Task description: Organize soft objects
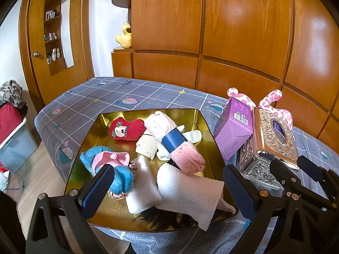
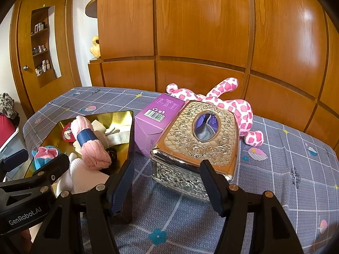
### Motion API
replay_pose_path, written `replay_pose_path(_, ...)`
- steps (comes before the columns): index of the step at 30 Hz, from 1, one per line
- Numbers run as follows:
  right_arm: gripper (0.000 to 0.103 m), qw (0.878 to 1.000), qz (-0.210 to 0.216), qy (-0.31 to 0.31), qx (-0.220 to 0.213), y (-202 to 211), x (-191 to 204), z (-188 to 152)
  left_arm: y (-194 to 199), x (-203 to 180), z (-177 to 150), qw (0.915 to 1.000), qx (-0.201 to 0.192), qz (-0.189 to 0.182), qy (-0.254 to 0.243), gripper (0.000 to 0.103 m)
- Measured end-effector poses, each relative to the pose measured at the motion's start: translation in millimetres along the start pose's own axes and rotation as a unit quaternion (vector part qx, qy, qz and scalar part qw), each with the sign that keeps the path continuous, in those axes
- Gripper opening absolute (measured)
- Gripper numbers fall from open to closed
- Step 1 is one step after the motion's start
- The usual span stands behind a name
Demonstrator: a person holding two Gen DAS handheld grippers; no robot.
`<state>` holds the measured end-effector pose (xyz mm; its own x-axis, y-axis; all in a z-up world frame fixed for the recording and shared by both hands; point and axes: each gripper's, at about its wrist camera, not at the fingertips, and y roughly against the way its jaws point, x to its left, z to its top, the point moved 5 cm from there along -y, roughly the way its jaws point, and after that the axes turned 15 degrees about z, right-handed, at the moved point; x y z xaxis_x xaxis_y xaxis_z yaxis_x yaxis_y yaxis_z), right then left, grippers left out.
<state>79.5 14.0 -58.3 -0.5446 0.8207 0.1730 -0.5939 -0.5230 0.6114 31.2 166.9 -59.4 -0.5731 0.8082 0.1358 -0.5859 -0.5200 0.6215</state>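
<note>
Hovering with jaws apart and empty, the left gripper [image 1: 165, 182] frames the tray [image 1: 148, 111]; the right gripper [image 2: 167, 184], likewise parted, faces the tissue box [image 2: 197, 141] at twelve o'clock.

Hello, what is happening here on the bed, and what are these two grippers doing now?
A person holds two grippers over a grey checked bed cover. Both are open and hold nothing. The left gripper hovers over a gold metal tray already filled with socks, towels and other soft things. The right gripper points at an ornate silver tissue box. A pink spotted plush toy lies behind the box, outside the tray, beside a purple carton.
</note>
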Motion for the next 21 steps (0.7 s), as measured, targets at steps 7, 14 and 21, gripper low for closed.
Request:
replay_pose_path(7, 0.065, 1.000, -0.001, -0.001, 0.000, 0.1, -0.7, 0.2, 0.7, -1.3, 0.5, 1.0000, -0.001, -0.003, 0.000, 0.103)
replay_pose_path(14, 0.065, 1.000, -0.001, -0.002, 0.000, -0.3, -1.5, -0.9, 1.2, -1.6, 0.5, 1.0000, -0.002, -0.004, 0.002, 0.103)
replay_pose_path(21, 0.065, 1.000, -0.003, -0.006, -0.002, -0.7, -2.5, -2.2, 4.0, -2.9, 0.1, 0.9998, -0.007, -0.017, 0.002, 0.100)
